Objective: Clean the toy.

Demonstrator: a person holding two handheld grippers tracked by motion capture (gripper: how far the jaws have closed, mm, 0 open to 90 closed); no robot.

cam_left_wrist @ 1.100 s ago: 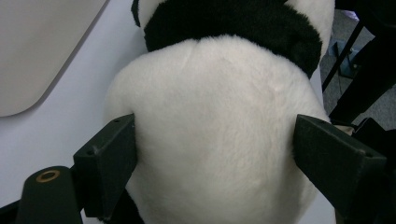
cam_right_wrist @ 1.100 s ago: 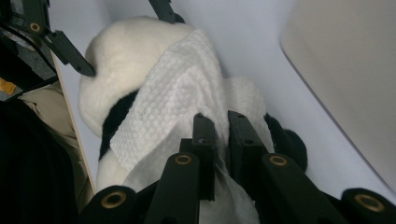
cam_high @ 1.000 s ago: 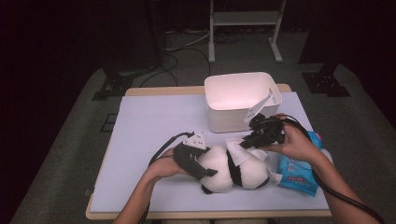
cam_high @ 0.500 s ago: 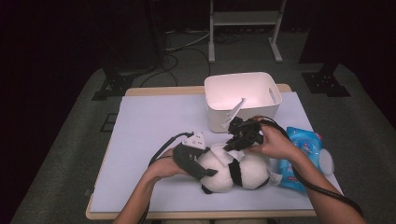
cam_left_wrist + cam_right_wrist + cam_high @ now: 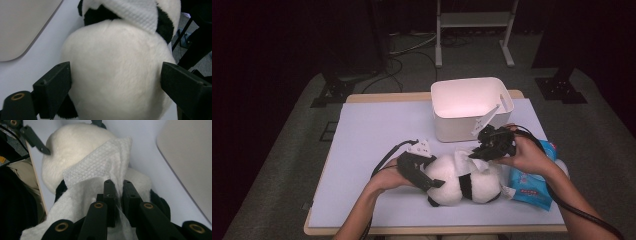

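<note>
Wiping down the panda with a wet wipe

We've got the left gripper [image 5: 432, 179] spread wide around the plush panda [image 5: 117, 82], its head sitting between the jaws, and the right gripper [image 5: 117, 186] pinched narrow on the wipe [image 5: 100, 170], which drapes over the panda just ahead of its tips. Our guess at the risk: the left jaws only cradle that soft head, so a hard swipe could roll the panda or tug the wipe loose.
</note>
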